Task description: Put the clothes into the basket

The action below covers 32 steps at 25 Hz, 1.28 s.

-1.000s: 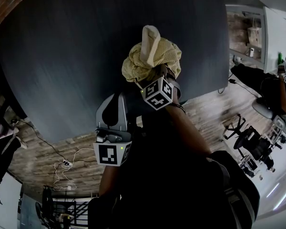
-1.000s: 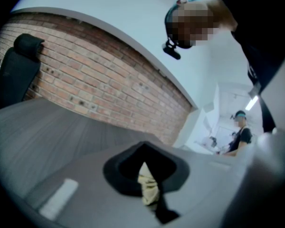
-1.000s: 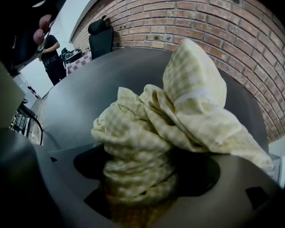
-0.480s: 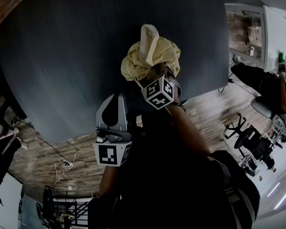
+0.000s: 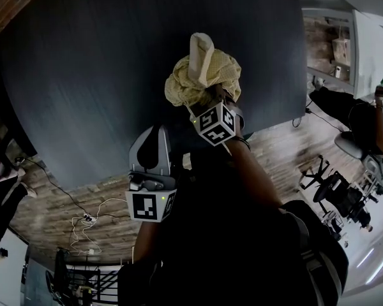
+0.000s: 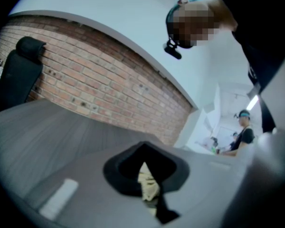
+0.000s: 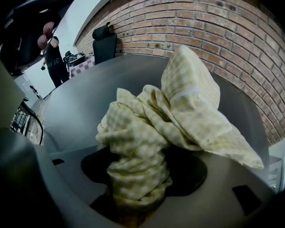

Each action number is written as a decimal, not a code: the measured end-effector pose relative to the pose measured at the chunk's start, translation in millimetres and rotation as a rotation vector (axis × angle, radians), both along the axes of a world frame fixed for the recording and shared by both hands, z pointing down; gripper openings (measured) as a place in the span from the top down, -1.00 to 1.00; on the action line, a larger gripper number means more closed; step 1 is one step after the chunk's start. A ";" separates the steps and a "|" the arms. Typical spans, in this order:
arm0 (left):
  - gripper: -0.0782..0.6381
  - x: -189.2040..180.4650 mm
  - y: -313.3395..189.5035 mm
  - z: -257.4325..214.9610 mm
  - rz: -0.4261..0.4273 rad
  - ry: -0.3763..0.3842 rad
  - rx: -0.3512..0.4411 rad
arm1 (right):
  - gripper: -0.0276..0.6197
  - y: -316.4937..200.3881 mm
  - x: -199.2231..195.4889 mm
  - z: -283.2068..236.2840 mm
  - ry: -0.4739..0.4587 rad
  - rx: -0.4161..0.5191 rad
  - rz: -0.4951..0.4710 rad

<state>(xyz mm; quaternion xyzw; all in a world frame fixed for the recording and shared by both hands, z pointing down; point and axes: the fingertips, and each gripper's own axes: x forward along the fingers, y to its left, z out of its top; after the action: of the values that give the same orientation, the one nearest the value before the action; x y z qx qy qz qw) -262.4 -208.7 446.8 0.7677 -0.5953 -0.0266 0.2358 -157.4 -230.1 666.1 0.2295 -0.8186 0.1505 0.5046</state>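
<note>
A crumpled yellow checked cloth (image 5: 201, 75) lies in a heap on the dark round table (image 5: 115, 62). My right gripper (image 5: 210, 99) points steeply down into the heap's near side, its marker cube (image 5: 215, 124) just behind. Its jaws have just been closing. In the right gripper view the cloth (image 7: 180, 113) is bunched between them and pinched at the bottom, at the right gripper (image 7: 133, 217). My left gripper (image 5: 153, 132) is held level at the table's near edge, apart from the cloth. Its jaws are hidden by its grey housing (image 6: 85, 175).
Beyond the table's edge the wood floor carries a tangle of white cables (image 5: 86, 225). Office chairs (image 5: 335, 193) and a person (image 5: 370, 116) are at the right. A black chair (image 7: 104, 42) stands against the brick wall (image 7: 204, 23) on the table's far side.
</note>
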 end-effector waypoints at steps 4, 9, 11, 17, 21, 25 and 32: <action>0.77 1.2 -2.1 -9.1 -0.001 0.013 0.031 | 0.08 0.8 -0.6 -1.5 -0.004 -0.003 0.004; 0.77 4.8 -2.3 -11.2 -0.002 0.004 0.029 | 0.12 3.0 0.4 -3.8 -0.014 -0.008 0.002; 0.77 5.7 -2.1 -9.4 -0.002 -0.004 0.022 | 0.15 3.8 1.4 -3.6 -0.021 -0.011 0.006; 0.77 1.2 2.4 -18.7 0.002 -0.009 0.036 | 0.25 14.8 -1.9 -10.6 -0.050 -0.022 0.030; 0.77 -2.4 6.7 -23.9 -0.007 0.003 0.052 | 0.28 21.1 -3.9 -13.6 -0.059 -0.013 0.038; 0.77 -3.5 15.0 -20.9 0.002 -0.009 0.036 | 0.29 22.0 -5.4 -19.8 -0.078 -0.006 0.052; 0.77 0.2 24.0 -28.9 0.009 -0.014 0.054 | 0.29 21.8 -4.4 -36.1 -0.118 0.023 0.084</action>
<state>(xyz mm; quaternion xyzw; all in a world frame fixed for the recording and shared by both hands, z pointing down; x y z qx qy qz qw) -262.2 -184.7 417.9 0.7767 -0.5924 -0.0363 0.2109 -161.8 -208.3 630.0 0.2600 -0.8383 0.1754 0.4459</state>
